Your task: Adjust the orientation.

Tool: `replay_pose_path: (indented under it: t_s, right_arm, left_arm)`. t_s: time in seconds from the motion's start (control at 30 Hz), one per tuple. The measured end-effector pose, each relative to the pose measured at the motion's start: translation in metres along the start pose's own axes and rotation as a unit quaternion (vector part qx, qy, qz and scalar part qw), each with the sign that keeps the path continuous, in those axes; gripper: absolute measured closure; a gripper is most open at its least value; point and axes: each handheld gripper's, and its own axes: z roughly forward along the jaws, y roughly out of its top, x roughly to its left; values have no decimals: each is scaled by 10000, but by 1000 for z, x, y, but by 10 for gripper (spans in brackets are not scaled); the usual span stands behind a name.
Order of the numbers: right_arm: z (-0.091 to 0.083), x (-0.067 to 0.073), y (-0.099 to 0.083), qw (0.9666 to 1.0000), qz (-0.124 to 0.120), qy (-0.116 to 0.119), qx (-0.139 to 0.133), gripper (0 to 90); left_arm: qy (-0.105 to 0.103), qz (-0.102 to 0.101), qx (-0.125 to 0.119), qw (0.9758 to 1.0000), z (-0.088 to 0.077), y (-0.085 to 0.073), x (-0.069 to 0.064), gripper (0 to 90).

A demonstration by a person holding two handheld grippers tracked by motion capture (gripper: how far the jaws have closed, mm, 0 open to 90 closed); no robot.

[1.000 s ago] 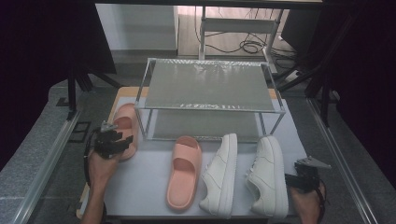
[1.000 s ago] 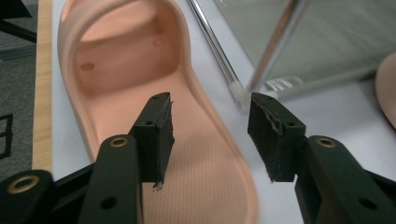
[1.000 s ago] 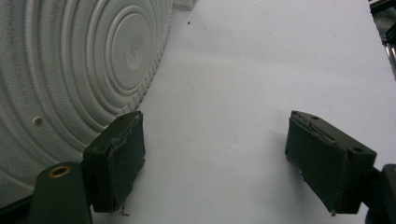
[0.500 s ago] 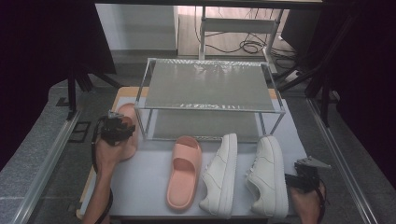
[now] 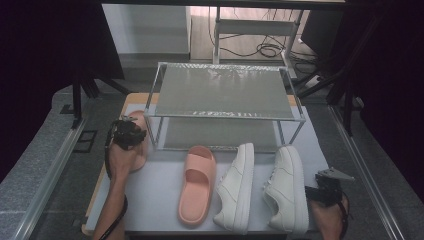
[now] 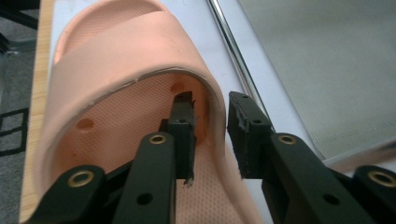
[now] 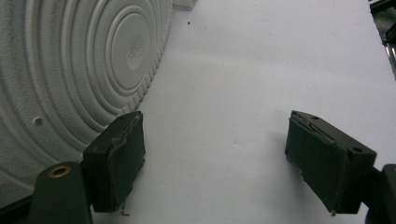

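Observation:
A pink slide [image 5: 141,152] lies at the mat's left edge beside the rack. My left gripper [image 5: 128,134] is down on it. In the left gripper view one jaw sits inside the slide [image 6: 116,56] under its strap and the other outside. The strap's side wall stands between them with thin gaps on both sides. The jaws of the left gripper [image 6: 210,116] have just been closing. My right gripper [image 5: 325,191] rests low at the front right, open [image 7: 215,158], with bare mat between its jaws and a white sneaker's sole [image 7: 70,70] beside the left one.
A two-shelf metal rack [image 5: 225,92] stands at the back of the white mat [image 5: 160,200]. In front of it lie a second pink slide [image 5: 197,182] and two white sneakers [image 5: 237,187] [image 5: 287,190]. Metal rails run along both table sides.
My left hand has moved forward and slightly right, toward the rack, onto the pink slide, and its jaws stand narrower. The right hand has kept still.

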Motion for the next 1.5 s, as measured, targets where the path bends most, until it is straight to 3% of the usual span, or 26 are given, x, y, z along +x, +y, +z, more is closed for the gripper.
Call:
replay_pose_path:
  t_s: [0.17, 0.53, 0.7, 1.13, 1.3, 1.5]
  right_arm:
    - [0, 0, 0, 10000, 0, 0, 0, 203]
    - [0, 0, 0, 10000, 1, 0, -1, 203]
    - [0, 0, 0, 10000, 1, 0, -1, 202]
    - [0, 0, 0, 10000, 5, 0, -2, 203]
    - [0, 0, 0, 10000, 5, 0, -4, 203]
    - [0, 0, 0, 10000, 3, -2, -4, 203]
  left_arm:
    - [-13, -58, 25, 10000, 3, 2, 0, 793]
    - [153, -153, 14, 9998, -5, 2, 6, 846]
    - [130, -148, -16, 9998, -13, 0, 10, 853]
    - [149, -1, -165, 9998, -51, -11, 16, 855]
    - [149, 122, -224, 9996, -73, -22, 15, 854]
    - [110, 148, -267, 9995, -87, -33, 14, 854]
